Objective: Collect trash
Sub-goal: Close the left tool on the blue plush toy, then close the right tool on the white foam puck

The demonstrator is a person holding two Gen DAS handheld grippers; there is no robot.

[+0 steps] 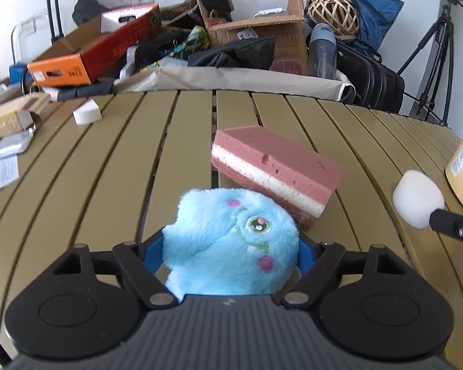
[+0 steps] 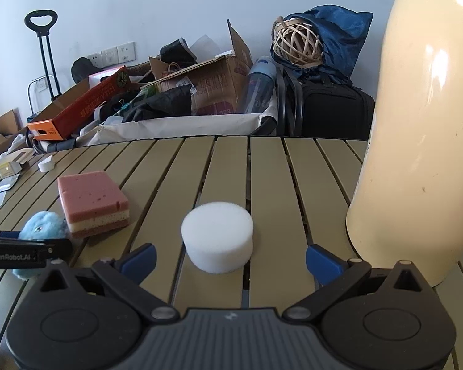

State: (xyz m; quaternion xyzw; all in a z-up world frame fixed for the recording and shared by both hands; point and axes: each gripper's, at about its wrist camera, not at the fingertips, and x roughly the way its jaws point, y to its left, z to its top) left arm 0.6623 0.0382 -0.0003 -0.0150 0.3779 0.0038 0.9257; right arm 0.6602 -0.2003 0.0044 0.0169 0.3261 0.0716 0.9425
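Trash lies on the slatted counter point(image 2: 262, 166): blue plush toy point(image 1: 228, 240) grasped in the left claw point(image 1: 231, 252), white foam puck point(image 2: 217, 236) at twelve o'clock between the released right claw point(image 2: 230, 257) for pickup.

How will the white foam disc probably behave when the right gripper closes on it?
The foam disc looks porous, so it is probably very light and will squash between the pads. It lies flat on the slatted table, so it should not roll. The right gripper stands open around it, not touching; a gentle squeeze likely suffices.
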